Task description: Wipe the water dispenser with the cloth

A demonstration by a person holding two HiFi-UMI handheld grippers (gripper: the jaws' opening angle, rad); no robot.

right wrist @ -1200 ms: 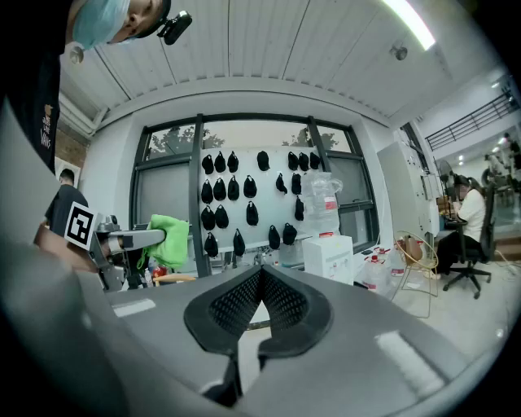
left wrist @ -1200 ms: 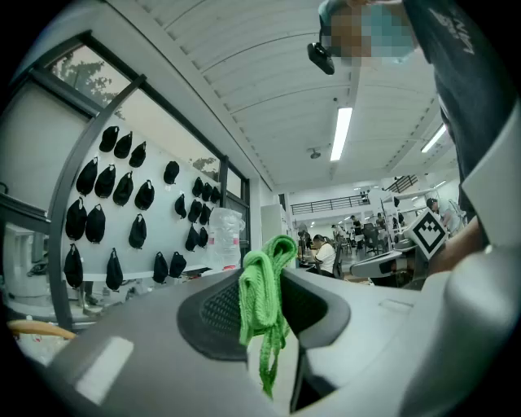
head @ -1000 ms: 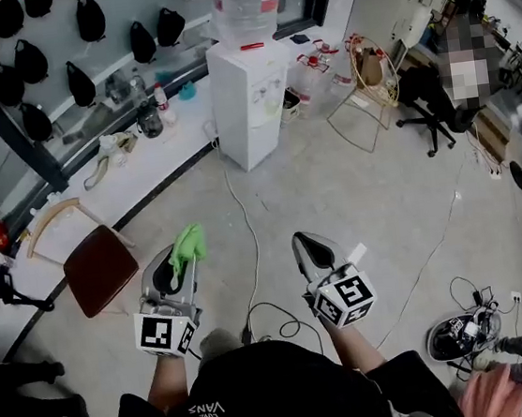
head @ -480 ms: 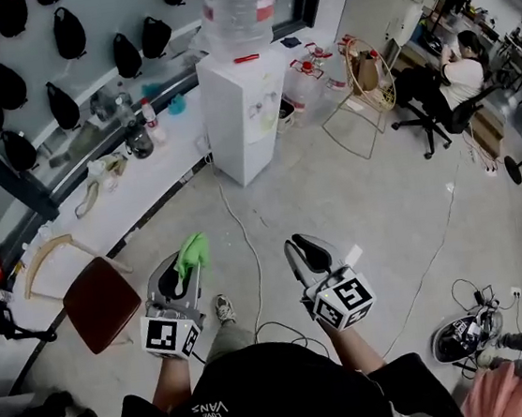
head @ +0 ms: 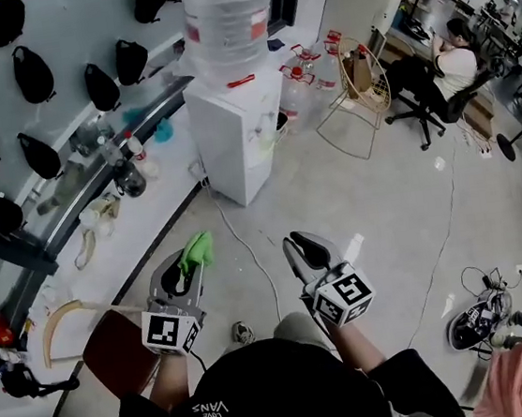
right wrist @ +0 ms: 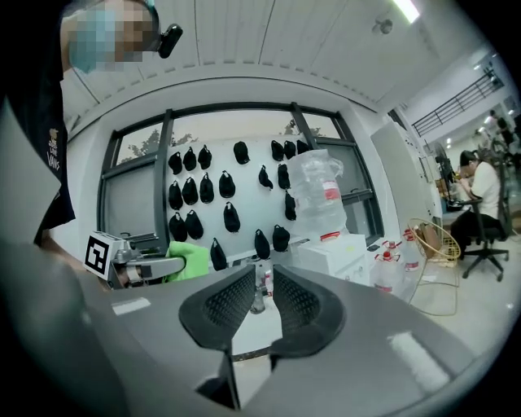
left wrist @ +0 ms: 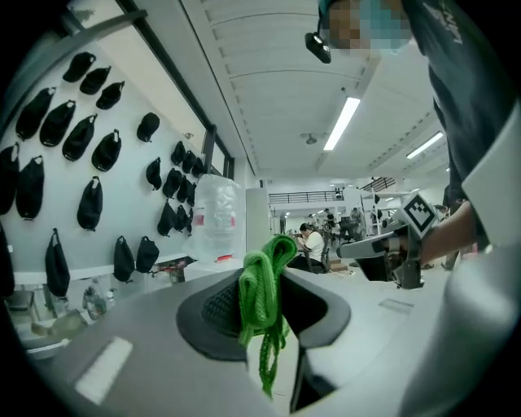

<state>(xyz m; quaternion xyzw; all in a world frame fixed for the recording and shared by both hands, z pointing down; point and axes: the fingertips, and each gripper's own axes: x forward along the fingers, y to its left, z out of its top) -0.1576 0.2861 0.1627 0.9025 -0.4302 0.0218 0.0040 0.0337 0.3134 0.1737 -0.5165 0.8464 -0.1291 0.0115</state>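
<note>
A workshop-style office: wall-hung black bags (head: 32, 72), a water dispenser (head: 238, 135), a person (head: 451, 61) seated at desks.

The cloth (head: 195, 251) is bright green. The water dispenser (head: 238, 135) is white, its bottle (head: 226, 18) clear with a red label.

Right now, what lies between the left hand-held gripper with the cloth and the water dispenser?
In the head view: bare floor crossed by one thin cable. The left hand-held gripper, shut on the cloth, is apart from the water dispenser.
</note>
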